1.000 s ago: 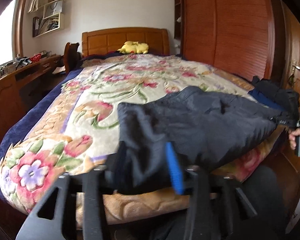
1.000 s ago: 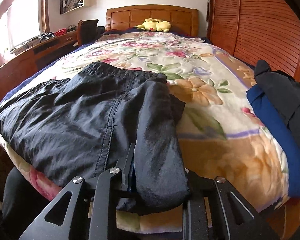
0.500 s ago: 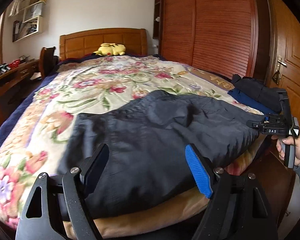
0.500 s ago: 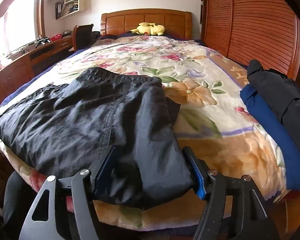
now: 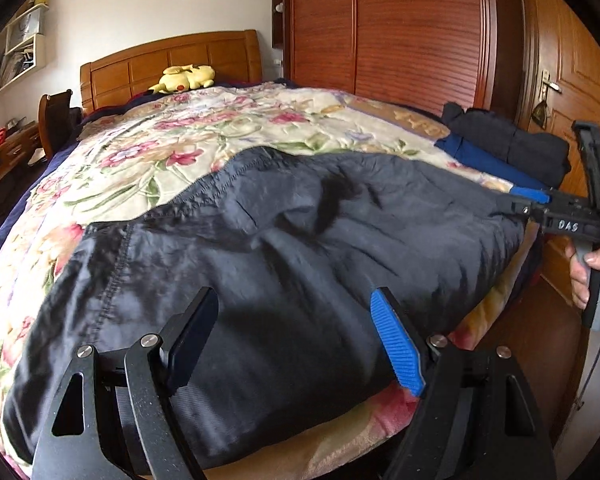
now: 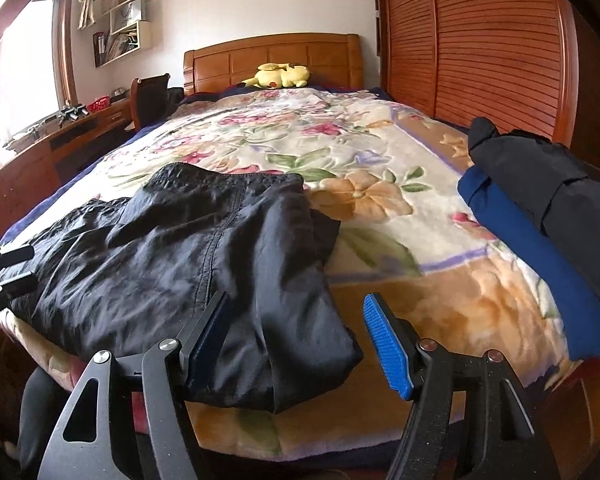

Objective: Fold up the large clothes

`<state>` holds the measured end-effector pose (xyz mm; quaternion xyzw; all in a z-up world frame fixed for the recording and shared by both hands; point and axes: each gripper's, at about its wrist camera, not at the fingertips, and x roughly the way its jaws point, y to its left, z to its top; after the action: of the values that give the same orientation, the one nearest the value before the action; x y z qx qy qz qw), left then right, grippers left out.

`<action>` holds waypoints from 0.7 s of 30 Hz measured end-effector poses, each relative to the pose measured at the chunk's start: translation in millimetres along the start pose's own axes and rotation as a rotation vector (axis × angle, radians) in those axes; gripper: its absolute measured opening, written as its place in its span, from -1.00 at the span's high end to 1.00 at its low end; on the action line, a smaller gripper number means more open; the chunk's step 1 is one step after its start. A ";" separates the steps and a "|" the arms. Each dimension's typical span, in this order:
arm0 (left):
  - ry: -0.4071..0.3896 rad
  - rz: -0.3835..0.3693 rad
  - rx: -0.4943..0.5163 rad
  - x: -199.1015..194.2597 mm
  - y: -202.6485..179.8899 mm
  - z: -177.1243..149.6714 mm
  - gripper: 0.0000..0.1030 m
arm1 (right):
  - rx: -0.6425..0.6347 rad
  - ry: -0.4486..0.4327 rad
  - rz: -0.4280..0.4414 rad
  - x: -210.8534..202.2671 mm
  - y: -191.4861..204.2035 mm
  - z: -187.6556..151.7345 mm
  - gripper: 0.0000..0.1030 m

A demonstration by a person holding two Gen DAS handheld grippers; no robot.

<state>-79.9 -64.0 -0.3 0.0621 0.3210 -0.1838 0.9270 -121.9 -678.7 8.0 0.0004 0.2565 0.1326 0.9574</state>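
Observation:
A large black garment (image 5: 284, 260) lies folded across the foot of the bed on a floral blanket (image 5: 204, 136). It also shows in the right wrist view (image 6: 188, 256). My left gripper (image 5: 296, 336) is open, its jaws wide apart above the garment's near edge, holding nothing. My right gripper (image 6: 296, 336) is open too, hovering over the garment's right end. The right gripper also appears at the right of the left wrist view (image 5: 532, 204), beside the garment's far end.
Folded clothes, a blue piece (image 6: 540, 256) under a black one (image 6: 548, 176), sit at the bed's right edge. A yellow plush toy (image 6: 280, 76) lies by the headboard. A wooden wardrobe (image 6: 492, 48) stands right, a desk (image 6: 60, 140) left.
Both grippers were shut on the garment's ends a second ago. They have opened, let it go and drawn back a little; the garment rests on the bed.

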 end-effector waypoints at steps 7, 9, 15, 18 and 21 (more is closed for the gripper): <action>0.028 0.016 0.008 18.6 -2.0 -7.8 -0.54 | -0.009 0.035 0.000 14.3 5.4 -1.5 -0.36; 0.038 0.020 0.015 22.0 -2.5 -9.8 -0.55 | -0.008 0.060 -0.001 22.8 5.5 -2.5 -0.36; 0.046 0.031 0.035 29.4 -5.3 -14.1 -0.55 | 0.042 0.120 -0.014 42.6 -1.7 -3.6 -0.57; 0.046 0.022 0.035 29.5 -3.2 -14.6 -0.56 | 0.040 0.131 -0.028 47.2 1.0 -2.8 -0.60; 0.050 0.025 0.036 31.6 -3.1 -14.6 -0.56 | 0.047 0.138 -0.029 48.3 2.3 -3.2 -0.60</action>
<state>-66.5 -73.0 -31.2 0.0873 0.3400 -0.1765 0.9196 -83.8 -664.4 -18.3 0.0099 0.3250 0.1122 0.9390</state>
